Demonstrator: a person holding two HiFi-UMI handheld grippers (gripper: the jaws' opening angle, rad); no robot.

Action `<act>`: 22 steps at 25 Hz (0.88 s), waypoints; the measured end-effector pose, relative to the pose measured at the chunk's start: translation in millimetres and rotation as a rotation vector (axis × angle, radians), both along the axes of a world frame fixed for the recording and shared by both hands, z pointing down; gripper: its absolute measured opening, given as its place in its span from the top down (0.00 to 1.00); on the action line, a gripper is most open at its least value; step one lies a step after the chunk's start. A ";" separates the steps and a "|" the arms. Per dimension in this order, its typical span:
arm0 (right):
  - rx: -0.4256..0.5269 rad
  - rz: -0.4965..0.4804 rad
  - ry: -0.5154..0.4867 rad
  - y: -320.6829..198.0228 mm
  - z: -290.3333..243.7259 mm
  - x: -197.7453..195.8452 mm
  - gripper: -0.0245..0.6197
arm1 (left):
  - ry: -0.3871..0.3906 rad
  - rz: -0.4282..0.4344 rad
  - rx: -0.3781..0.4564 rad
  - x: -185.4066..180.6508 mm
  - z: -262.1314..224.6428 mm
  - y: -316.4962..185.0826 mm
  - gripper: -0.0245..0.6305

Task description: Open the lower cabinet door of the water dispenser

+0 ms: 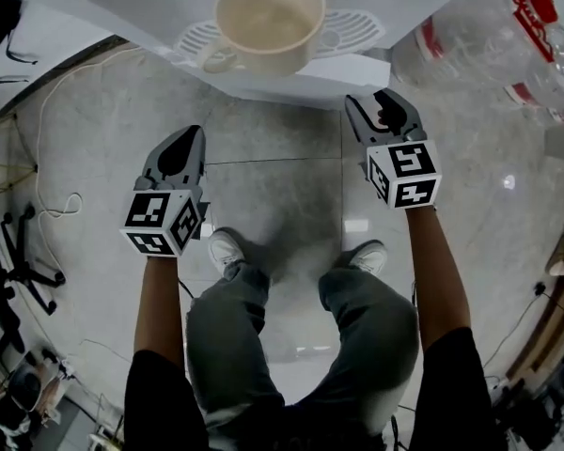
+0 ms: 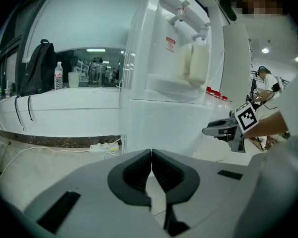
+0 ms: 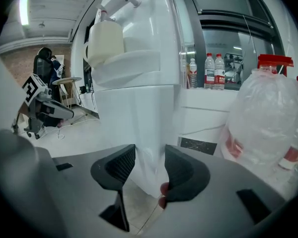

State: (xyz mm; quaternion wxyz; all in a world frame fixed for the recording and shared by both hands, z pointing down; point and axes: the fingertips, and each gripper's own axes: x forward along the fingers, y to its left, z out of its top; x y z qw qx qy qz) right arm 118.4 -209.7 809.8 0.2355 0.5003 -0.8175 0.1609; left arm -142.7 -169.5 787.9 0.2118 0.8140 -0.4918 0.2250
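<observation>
While hovering before the water dispenser (image 3: pixel 159 33) with right gripper (image 1: pixel 381 111) spread, left gripper (image 1: pixel 180 144) clenched, both empty, risking skidding off its slick lower cabinet door (image 2: pixel 164 118).

Water dispenser (image 2: pixel 154 58): white floor-standing unit, upright on the pale floor (image 2: pixel 44 170). Two taps (image 2: pixel 181 15) sit in a recess on the upper front, with a slotted drip tray (image 1: pixel 357 22) below them. Lower cabinet door (image 2: pixel 159 125): plain white panel filling the front under the tray ledge, vertical. It looks flush with the body in the left gripper view. Whether it's cracked open at the edge, I can't tell. From the head view the ledge overhangs it and hides the door.
</observation>
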 end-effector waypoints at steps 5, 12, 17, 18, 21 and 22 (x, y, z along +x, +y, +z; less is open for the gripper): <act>-0.052 0.038 -0.002 14.5 -0.1 -2.9 0.66 | 0.014 -0.008 -0.051 5.7 -11.8 11.2 0.93; -0.134 0.080 -0.018 44.1 -1.4 -11.3 0.71 | -0.002 0.040 -0.115 14.4 -25.0 38.8 0.93; -0.200 0.085 -0.022 61.6 -2.1 -20.9 0.69 | 0.020 0.025 -0.162 9.4 -31.0 64.4 0.93; -0.209 0.083 -0.016 64.6 -2.0 -23.1 0.69 | 0.019 0.022 -0.171 7.5 -31.6 68.2 0.93; -0.232 0.076 -0.001 73.7 -1.6 -26.5 0.69 | 0.021 0.023 -0.194 6.4 -33.7 76.5 0.93; -0.237 0.076 0.001 75.8 -1.8 -27.7 0.69 | 0.020 0.025 -0.198 6.2 -34.7 77.2 0.93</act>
